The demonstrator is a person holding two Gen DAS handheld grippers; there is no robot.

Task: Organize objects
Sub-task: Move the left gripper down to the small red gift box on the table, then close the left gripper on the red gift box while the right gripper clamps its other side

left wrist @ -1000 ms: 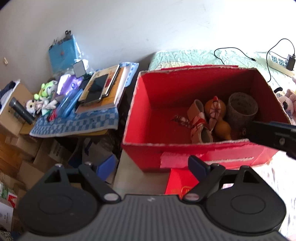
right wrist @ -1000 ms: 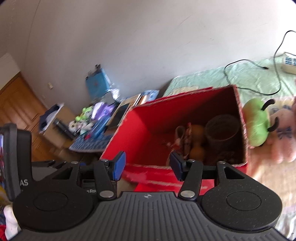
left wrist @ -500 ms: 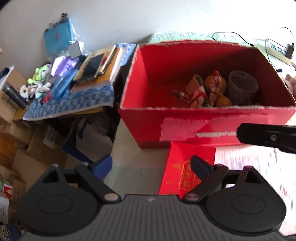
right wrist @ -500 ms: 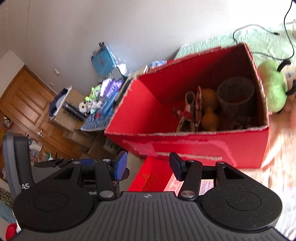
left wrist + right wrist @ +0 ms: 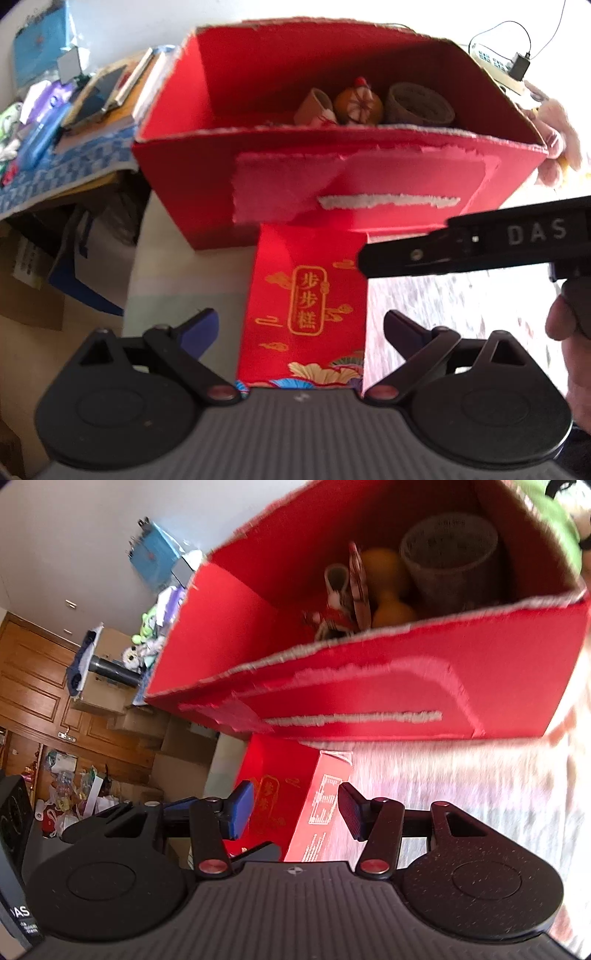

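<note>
down at the near edge of the pale patterned bedspread (image 5: 461, 295) lies a flat red rectangular gift box (image 5: 306, 306) printed with gold chinese characters and a coloured fan motif, its far end just under the front wall of a large open red cardboard carton (image 5: 369, 192) with torn white edges. the left gripper (image 5: 299, 332) hangs over this flat box with its jaws spread wide, one blue-padded finger off each long side of the box, neither pad touching it. the right gripper (image 5: 295, 812) also points down at the flat box, at its right-hand corner, where white printed text runs along the side face; its jaws stand partly apart with nothing pressed between the pads. in the left wrist view the black body of the right gripper crosses over the box's right edge, and part of a hand (image 5: 565, 332) shows at the right margin.

inside the carton sit a grey woven cup (image 5: 448, 557), an orange gourd-shaped ornament (image 5: 384, 587) and a small tan roll tied with red and white cord (image 5: 338, 587), grouped toward the right half. to the left of the carton, a blue checked cloth (image 5: 70, 166) carries books and a dark phone (image 5: 94, 96). a white power strip (image 5: 495, 66) with black cables lies beyond the carton's far right corner, and a green plush toy (image 5: 550, 513) is beside the carton's right wall.
</note>
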